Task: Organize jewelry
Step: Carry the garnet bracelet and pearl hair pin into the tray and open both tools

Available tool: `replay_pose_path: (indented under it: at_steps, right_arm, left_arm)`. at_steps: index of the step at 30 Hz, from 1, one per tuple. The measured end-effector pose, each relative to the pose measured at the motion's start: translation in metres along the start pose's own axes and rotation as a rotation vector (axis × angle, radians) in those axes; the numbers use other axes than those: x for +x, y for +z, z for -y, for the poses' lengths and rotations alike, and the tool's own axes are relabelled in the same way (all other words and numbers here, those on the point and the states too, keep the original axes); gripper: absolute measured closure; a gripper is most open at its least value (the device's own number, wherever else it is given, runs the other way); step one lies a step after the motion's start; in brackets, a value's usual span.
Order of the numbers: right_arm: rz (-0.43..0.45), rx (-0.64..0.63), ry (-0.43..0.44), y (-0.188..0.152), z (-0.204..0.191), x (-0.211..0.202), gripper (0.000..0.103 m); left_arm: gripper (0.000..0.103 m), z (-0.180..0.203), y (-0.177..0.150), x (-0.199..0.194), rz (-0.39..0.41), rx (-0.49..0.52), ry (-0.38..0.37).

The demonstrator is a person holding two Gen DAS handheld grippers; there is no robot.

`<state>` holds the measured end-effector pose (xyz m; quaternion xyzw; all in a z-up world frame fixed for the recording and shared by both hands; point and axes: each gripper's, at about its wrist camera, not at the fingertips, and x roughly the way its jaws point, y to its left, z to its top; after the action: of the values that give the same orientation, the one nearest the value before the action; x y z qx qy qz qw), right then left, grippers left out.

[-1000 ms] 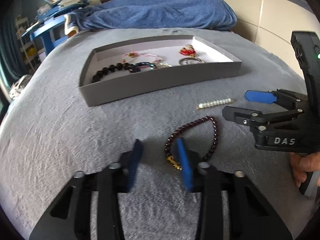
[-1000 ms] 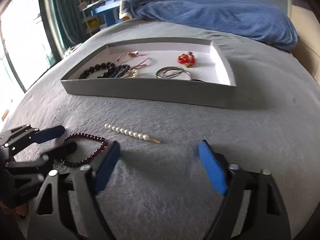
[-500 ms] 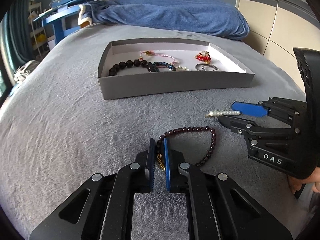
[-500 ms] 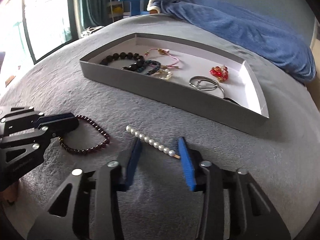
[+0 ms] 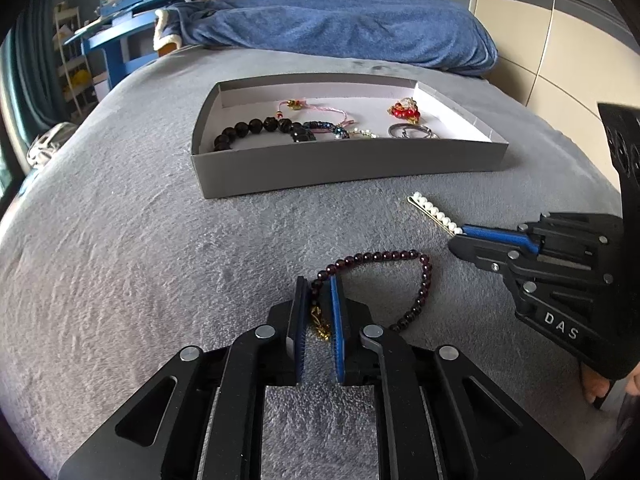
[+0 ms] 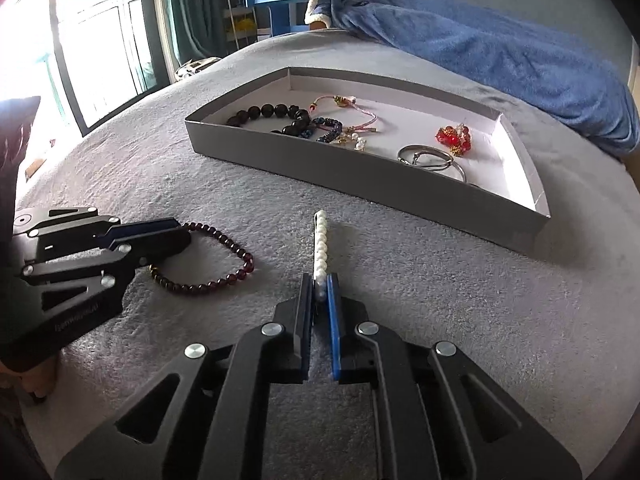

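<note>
A dark red bead bracelet (image 5: 416, 272) with a gold charm lies on the grey bed cover. My left gripper (image 5: 318, 288) is shut on its near side by the charm; this also shows in the right wrist view (image 6: 176, 236). A pearl hair pin (image 6: 321, 242) lies to its right. My right gripper (image 6: 319, 286) is shut on the pin's near end; in the left wrist view (image 5: 460, 236) the pin (image 5: 430, 210) sticks out from it. A grey tray (image 5: 352, 168) behind holds several jewelry pieces.
In the tray (image 6: 360, 178) lie a black bead bracelet (image 6: 268, 114), a pink cord bracelet (image 6: 348, 110), a blue bead bracelet (image 6: 328, 128), a silver bangle (image 6: 432, 158) and a red bead piece (image 6: 454, 138). A blue blanket (image 5: 340, 28) lies behind.
Both grippers were open a second ago. The left one closed on the dark red bracelet first, then the right one moved in and closed on the pearl pin.
</note>
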<state>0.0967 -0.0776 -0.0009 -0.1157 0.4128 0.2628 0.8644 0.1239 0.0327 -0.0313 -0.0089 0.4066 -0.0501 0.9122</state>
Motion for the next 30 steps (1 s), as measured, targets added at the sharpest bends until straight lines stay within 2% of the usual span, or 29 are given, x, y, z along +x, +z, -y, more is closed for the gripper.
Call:
replay_pose_path:
  at_steps: [7,17,20,24,30]
  right_arm:
    - [-0.008,0.013,0.007,0.007,0.003,0.007,0.095]
    - [0.023,-0.013,-0.027,0.002,-0.005,0.003,0.095]
    - [0.032,0.027,-0.007,-0.002,0.000,-0.002,0.095]
    - [0.042,0.076,0.015,-0.007,0.006,-0.010,0.095]
    - [0.098,0.123,0.042,-0.010,0.015,-0.027,0.095]
  left_arm:
    - [0.089,0.001,0.000,0.004,-0.015,0.007,0.002]
    - [0.089,0.003,0.001,0.006,-0.021,0.017,0.016]
    - [0.090,0.001,0.001,0.004,-0.024,0.009,0.004]
    - [0.096,-0.006,0.001,0.000,-0.015,-0.025,-0.033]
    - [0.096,-0.014,0.010,-0.019,0.030,-0.062,-0.098]
